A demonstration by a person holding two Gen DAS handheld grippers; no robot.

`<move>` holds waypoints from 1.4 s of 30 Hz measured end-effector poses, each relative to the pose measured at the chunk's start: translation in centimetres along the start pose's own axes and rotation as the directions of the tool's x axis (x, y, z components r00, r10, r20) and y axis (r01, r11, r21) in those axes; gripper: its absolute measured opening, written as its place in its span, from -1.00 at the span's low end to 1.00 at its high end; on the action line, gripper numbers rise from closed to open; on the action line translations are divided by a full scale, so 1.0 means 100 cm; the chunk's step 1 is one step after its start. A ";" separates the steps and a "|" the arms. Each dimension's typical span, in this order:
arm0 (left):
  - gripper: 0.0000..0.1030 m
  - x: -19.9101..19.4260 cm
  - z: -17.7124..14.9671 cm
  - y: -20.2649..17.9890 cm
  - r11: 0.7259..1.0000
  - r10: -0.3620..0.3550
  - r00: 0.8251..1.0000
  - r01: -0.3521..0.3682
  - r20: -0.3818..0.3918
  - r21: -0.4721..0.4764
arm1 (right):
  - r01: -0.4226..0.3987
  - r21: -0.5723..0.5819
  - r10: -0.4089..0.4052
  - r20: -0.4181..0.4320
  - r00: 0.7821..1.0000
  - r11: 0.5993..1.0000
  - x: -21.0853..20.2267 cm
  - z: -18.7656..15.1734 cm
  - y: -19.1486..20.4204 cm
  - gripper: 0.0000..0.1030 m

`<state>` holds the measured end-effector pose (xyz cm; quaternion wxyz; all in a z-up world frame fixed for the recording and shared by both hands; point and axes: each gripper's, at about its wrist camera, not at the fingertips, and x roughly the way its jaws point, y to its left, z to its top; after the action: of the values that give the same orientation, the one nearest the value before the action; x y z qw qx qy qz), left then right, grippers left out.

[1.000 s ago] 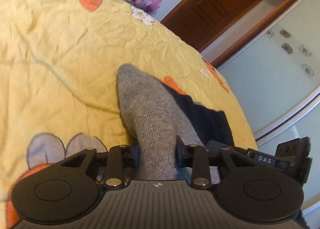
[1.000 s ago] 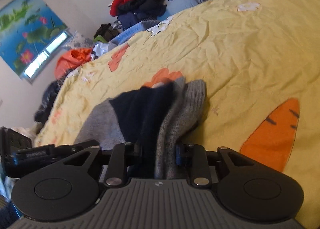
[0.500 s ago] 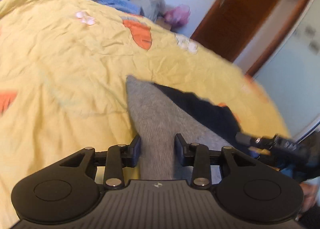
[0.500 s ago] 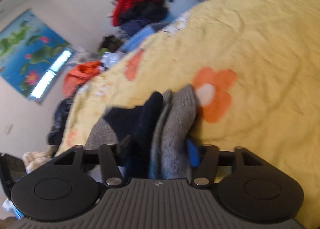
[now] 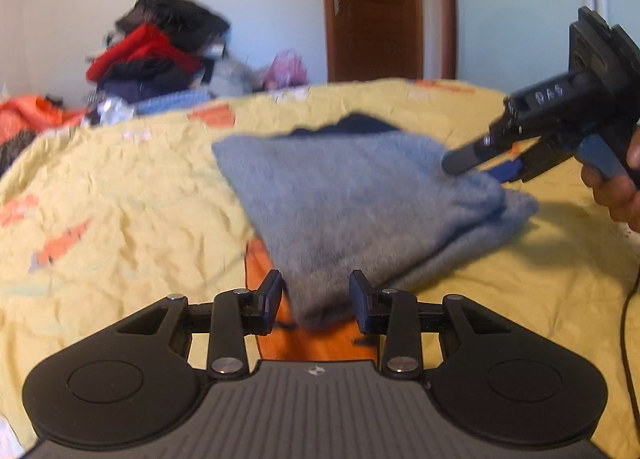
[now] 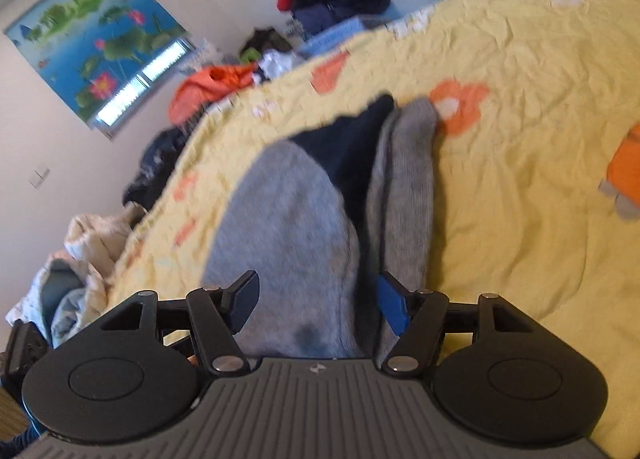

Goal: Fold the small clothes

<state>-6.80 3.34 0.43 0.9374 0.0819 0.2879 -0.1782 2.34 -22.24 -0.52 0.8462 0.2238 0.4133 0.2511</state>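
Observation:
A folded grey and navy sock bundle (image 5: 360, 203) lies on the yellow bedspread (image 5: 120, 227). My left gripper (image 5: 316, 299) is open, its fingers either side of the bundle's near corner. In the right wrist view the same bundle (image 6: 320, 211) lies flat, navy part (image 6: 352, 147) toward the far end. My right gripper (image 6: 316, 303) is open wide around its near end; it also shows in the left wrist view (image 5: 492, 159), by the bundle's right edge.
A heap of red and dark clothes (image 5: 160, 55) sits past the bed's far edge, with an orange garment (image 6: 212, 87) to its left. A brown door (image 5: 372, 11) stands behind. More laundry (image 6: 76, 259) lies off the bed's left side.
Both grippers have opened and let the sock bundle down onto the bed. The left gripper has dropped low and swung its view level; the right one drew back slightly.

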 end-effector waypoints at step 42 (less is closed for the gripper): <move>-0.80 0.011 -0.010 0.040 0.969 0.003 0.999 -0.015 -0.051 -0.246 | 0.181 -0.055 -0.175 0.101 0.979 0.982 0.056 0.075 -0.014 -0.77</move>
<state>-4.95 6.94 -0.79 0.9336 -0.0291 0.3308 -0.1347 11.74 -21.18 -0.41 0.8908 0.1703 0.3824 0.1766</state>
